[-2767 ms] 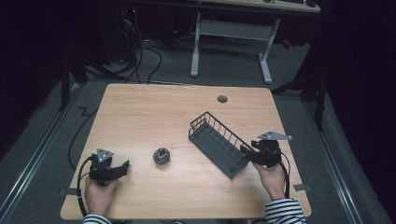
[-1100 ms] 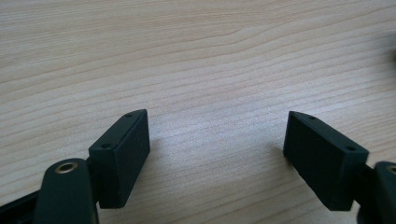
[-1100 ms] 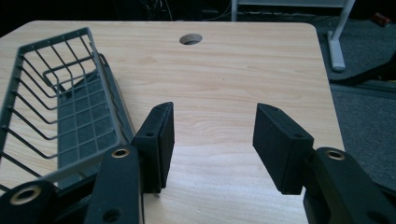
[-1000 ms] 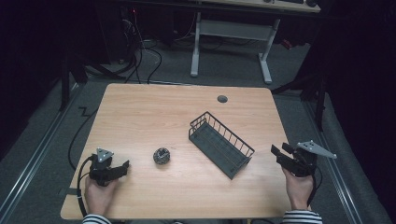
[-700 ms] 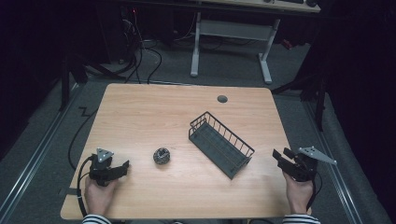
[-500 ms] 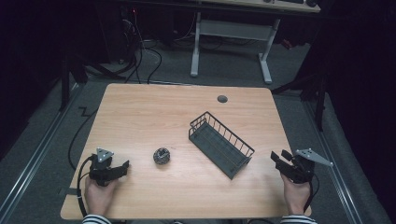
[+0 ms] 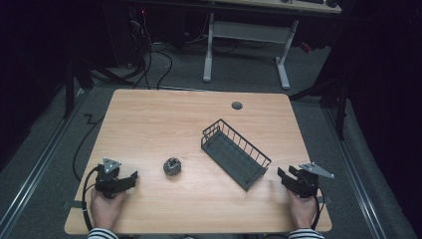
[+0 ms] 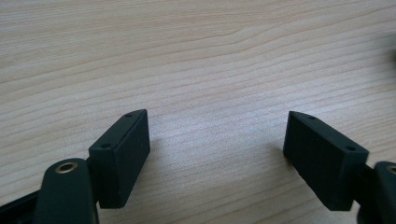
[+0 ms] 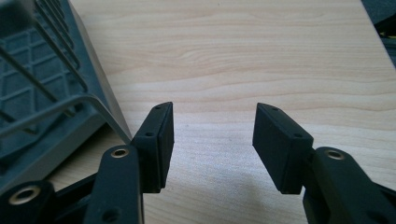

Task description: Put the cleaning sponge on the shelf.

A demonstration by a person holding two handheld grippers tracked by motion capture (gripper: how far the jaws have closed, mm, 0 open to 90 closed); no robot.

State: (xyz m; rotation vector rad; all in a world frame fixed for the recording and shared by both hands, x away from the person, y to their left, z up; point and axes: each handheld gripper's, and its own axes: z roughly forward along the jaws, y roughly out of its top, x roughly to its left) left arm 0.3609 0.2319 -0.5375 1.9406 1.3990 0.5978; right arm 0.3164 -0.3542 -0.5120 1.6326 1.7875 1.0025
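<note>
The left gripper [image 7: 130, 180] rests low on the table [image 7: 164, 119] near its front left corner, held in the person's left hand [image 7: 105, 208]. Its jaws stand wide apart with bare wood between them. To its right, near but apart from it, lies a small dark round object [image 7: 172, 167], alone on the wood; what it is cannot be told.

Further right, past the middle of the table, sits the wire basket [image 7: 235, 154], a long narrow tray with a mesh floor and a railing of thin upright wires along one long side. Its long axis runs on a slant, from the far left down toward the near right, so one short end points at the table's far side and the other at the front right corner. Beyond it, by the far edge, is a small round grey cap [image 7: 237, 105] set in the tabletop.

The right gripper [image 7: 283, 175] sits just beside the basket's near end. Its jaws are spread with nothing between them, and the basket's corner [image 9: 56, 100] stands close against the outside of one jaw; whether they touch cannot be told.
</note>
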